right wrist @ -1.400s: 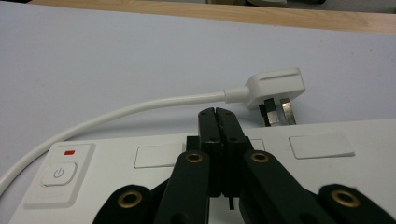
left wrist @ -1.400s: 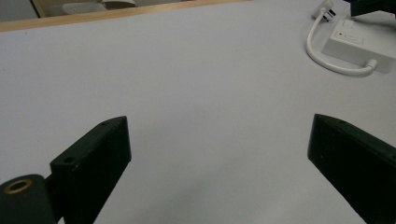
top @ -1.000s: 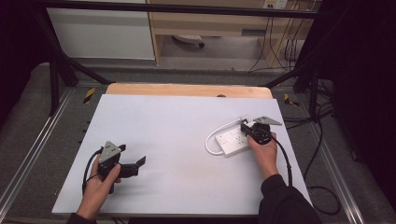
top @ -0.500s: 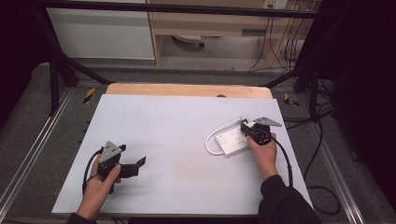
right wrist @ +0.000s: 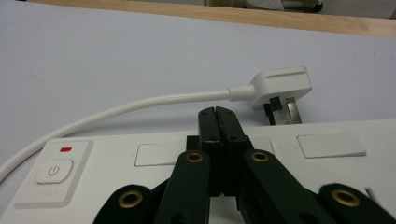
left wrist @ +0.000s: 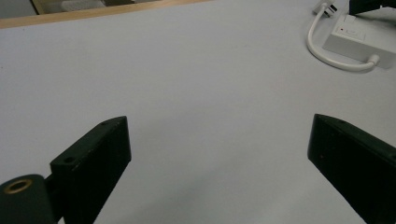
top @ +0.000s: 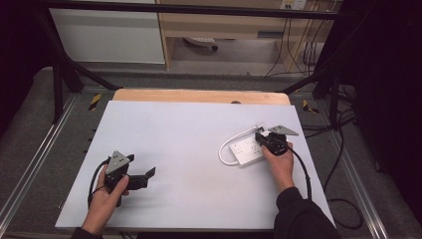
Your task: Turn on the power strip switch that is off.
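Observation:
A white power strip [top: 245,150] lies at the right of the white table, and its cable [top: 225,152] loops back to a white plug [right wrist: 280,86] lying beside it. My right gripper [right wrist: 218,112] is shut with nothing between its jaws, and its tips sit low over the strip's top [right wrist: 116,158] between two sockets. In the high view the right gripper [top: 263,138] is held over the strip's far end. My left gripper [top: 146,178] rests at the front left, open wide and facing right. The left gripper [left wrist: 219,126] holds nothing, with bare table between its jaws.
The strip's power button [right wrist: 54,170] with a red mark is at its left end in the right gripper view. A wooden edge [top: 199,95] runs along the table's far side. Black frame bars and floor cables [top: 343,149] surround the table.
The right gripper has edged slightly left over the power strip. The left gripper has stayed still.

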The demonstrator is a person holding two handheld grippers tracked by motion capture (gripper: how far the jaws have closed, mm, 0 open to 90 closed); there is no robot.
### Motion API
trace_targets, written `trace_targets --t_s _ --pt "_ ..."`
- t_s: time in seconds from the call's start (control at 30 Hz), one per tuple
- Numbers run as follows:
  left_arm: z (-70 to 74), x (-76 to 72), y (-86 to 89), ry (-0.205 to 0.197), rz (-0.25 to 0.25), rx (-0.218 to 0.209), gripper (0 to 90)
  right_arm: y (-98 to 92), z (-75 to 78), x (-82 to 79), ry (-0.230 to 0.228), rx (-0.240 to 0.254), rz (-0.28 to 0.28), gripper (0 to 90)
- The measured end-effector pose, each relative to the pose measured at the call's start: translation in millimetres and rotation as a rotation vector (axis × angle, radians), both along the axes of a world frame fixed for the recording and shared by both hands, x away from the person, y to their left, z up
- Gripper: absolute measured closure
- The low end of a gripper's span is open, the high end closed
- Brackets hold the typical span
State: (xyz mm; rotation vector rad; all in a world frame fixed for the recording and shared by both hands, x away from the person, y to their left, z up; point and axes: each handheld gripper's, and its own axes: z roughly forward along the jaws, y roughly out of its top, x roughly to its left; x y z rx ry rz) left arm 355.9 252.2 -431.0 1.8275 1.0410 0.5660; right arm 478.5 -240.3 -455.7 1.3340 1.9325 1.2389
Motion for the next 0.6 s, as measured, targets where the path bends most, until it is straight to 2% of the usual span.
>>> trace_targets --t_s 0.6 --pt "0.2 -0.2 0.2 -0.001 0.0 0.002 5.9 0.6 0.1 0.9 0.003 0.003 0.004 90.0"
